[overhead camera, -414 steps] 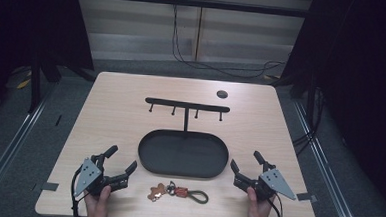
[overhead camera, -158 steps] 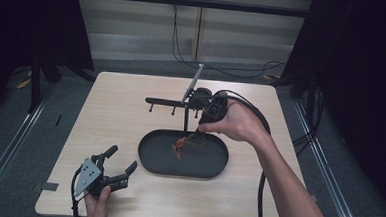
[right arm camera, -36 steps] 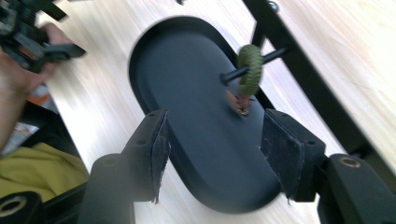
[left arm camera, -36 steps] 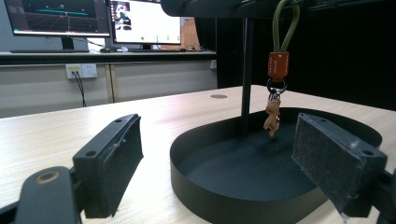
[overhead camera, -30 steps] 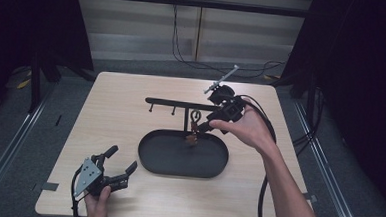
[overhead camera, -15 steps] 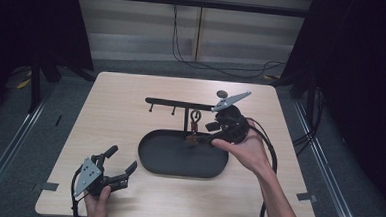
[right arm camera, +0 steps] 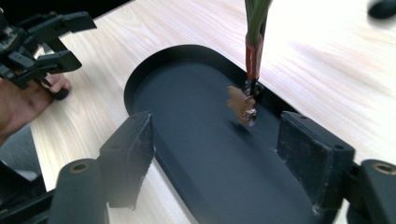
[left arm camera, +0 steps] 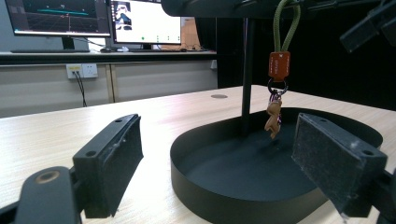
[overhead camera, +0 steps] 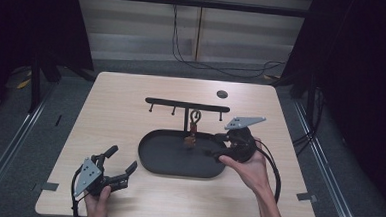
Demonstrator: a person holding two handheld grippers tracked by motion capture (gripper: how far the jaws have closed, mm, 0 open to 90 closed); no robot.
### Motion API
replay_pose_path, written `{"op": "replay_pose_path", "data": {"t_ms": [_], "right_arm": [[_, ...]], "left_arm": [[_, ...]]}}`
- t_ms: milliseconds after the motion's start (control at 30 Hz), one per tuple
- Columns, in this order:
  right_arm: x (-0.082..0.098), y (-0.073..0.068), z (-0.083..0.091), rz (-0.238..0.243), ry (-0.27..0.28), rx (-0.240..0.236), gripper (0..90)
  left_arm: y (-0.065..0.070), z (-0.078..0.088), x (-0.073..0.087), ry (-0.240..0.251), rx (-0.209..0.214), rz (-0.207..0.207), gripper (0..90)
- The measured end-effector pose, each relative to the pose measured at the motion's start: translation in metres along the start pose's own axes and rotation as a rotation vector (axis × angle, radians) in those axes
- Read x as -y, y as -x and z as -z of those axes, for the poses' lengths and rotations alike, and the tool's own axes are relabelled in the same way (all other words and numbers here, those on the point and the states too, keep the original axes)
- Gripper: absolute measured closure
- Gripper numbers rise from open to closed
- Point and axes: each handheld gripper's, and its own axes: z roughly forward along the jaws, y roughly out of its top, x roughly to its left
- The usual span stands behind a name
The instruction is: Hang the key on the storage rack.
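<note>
A keychain [overhead camera: 194,126] hangs from the rack [overhead camera: 187,106] over the black tray [overhead camera: 151,156], at 12 o'clock beyond the empty, parted jaws of the right gripper [overhead camera: 218,146]; the left gripper [overhead camera: 119,167], at the table's 7 o'clock, gapes empty too.

Green-looped keychain [overhead camera: 194,126] (small brown charm) hangs from rack [overhead camera: 187,106] above tray [overhead camera: 164,157].
</note>
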Motion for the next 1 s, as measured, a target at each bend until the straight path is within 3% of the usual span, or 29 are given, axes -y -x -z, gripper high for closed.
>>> {"op": "replay_pose_path", "data": {"t_ms": [133,233,433,500,600,667,733,833,1000], "right_arm": [[0.021,0.001,0.0,-0.024,0.105,0.037,15.9],[0.038,0.001,0.001,-0.039,0.184,0.062,16.4],[0.072,0.007,-0.009,-0.116,0.267,0.139,19.4],[0.084,0.007,-0.012,-0.096,0.298,0.154,18.8],[0.097,0.004,-0.017,-0.064,0.312,0.225,18.4],[0.11,0.003,-0.02,-0.061,0.334,0.232,18.5],[0.121,0.003,-0.024,-0.055,0.349,0.268,18.5],[0.132,0.0,-0.024,-0.012,0.437,0.3,16.9],[0.14,-0.003,-0.019,0.016,0.552,0.298,13.8]], "left_arm": [[0.0,0.0,0.0,0.0,0.0,0.0,15.7],[0.0,0.0,0.0,0.0,0.0,0.0,15.7],[0.0,0.0,0.0,0.0,0.004,0.0,15.7],[0.0,0.0,0.0,0.001,0.003,0.0,15.7],[0.0,0.0,0.0,0.001,0.002,0.0,15.7],[0.0,0.0,0.0,0.002,0.003,0.0,15.7],[0.0,0.0,0.0,0.002,0.005,0.001,15.7],[0.0,0.0,0.0,0.0,0.003,0.0,15.7],[0.0,0.0,0.0,0.002,0.005,0.0,15.7]]}}
